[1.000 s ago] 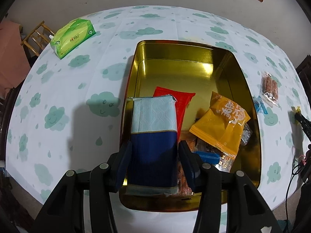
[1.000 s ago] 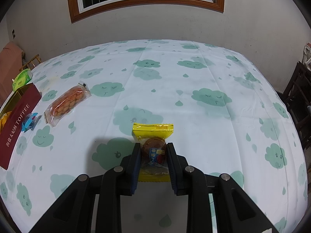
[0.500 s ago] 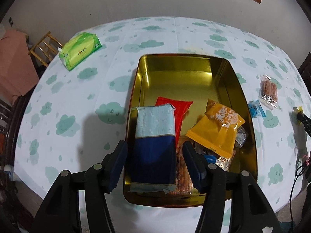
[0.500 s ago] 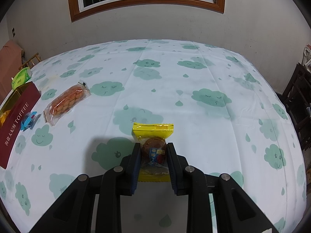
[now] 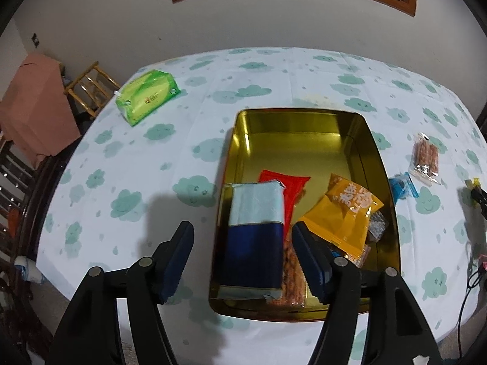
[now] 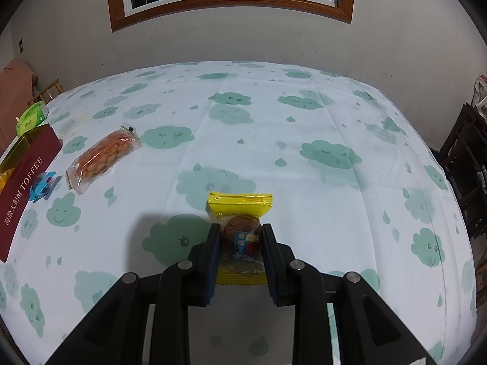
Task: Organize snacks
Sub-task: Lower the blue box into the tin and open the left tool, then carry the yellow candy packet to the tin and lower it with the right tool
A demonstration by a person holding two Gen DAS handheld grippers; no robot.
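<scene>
A gold tin (image 5: 299, 126) sits on the cloud-print cloth. Inside lie a blue and pale packet (image 5: 254, 234), a red packet (image 5: 287, 187), an orange bag (image 5: 342, 213) and smaller snacks. My left gripper (image 5: 243, 237) hovers above the blue packet with its jaws opening; the pads stand clear of the packet. In the right wrist view my right gripper (image 6: 239, 241) is shut on a yellow-wrapped cake (image 6: 240, 228) just above the table. The tin (image 6: 13, 152) shows at the far left there.
A clear bag of peanuts (image 6: 102, 158) (image 5: 424, 158) and a small blue sweet (image 6: 41, 187) (image 5: 401, 185) lie on the cloth right of the tin. A green tissue pack (image 5: 147, 97) lies far left. Chairs stand beyond the table's left edge (image 5: 88, 88) and right edge (image 6: 465, 164).
My left gripper has let go of the blue packet, which now lies in the tin, and has widened and lifted back. The right gripper and its cake have not moved.
</scene>
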